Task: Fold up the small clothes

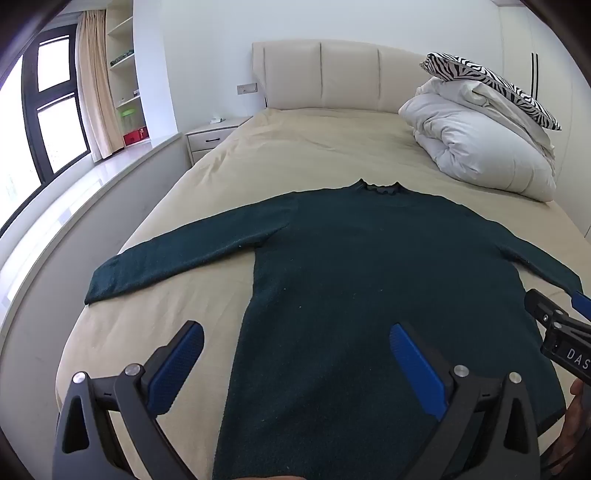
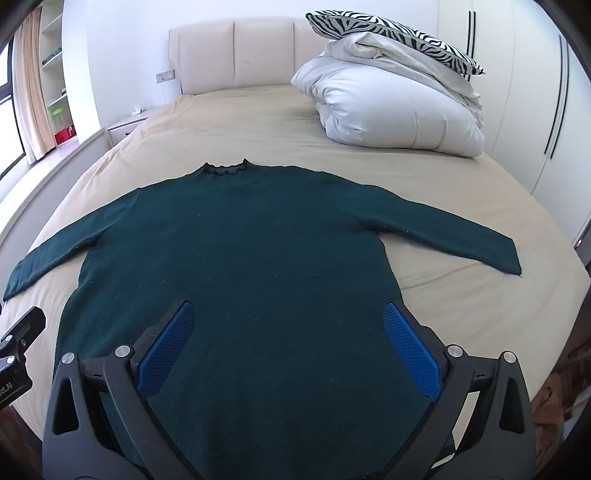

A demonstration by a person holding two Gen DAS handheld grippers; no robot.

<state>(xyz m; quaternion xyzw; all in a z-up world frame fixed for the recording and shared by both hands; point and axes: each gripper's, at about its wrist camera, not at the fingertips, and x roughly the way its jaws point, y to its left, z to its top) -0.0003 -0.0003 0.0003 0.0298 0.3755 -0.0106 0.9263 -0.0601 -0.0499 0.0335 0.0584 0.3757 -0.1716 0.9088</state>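
Note:
A dark green long-sleeved sweater (image 1: 369, 266) lies flat on the beige bed (image 1: 295, 147), collar toward the headboard, both sleeves spread out. It also shows in the right wrist view (image 2: 236, 251). My left gripper (image 1: 295, 332) is open and empty above the sweater's lower left part. My right gripper (image 2: 288, 310) is open and empty above the sweater's lower middle. The right gripper's body shows at the right edge of the left wrist view (image 1: 557, 332).
A folded white duvet (image 2: 399, 110) with a zebra-print pillow (image 2: 391, 33) on top sits at the bed's far right. A nightstand (image 1: 214, 136) and window ledge (image 1: 74, 206) stand to the left. White wardrobes (image 2: 535, 92) are on the right.

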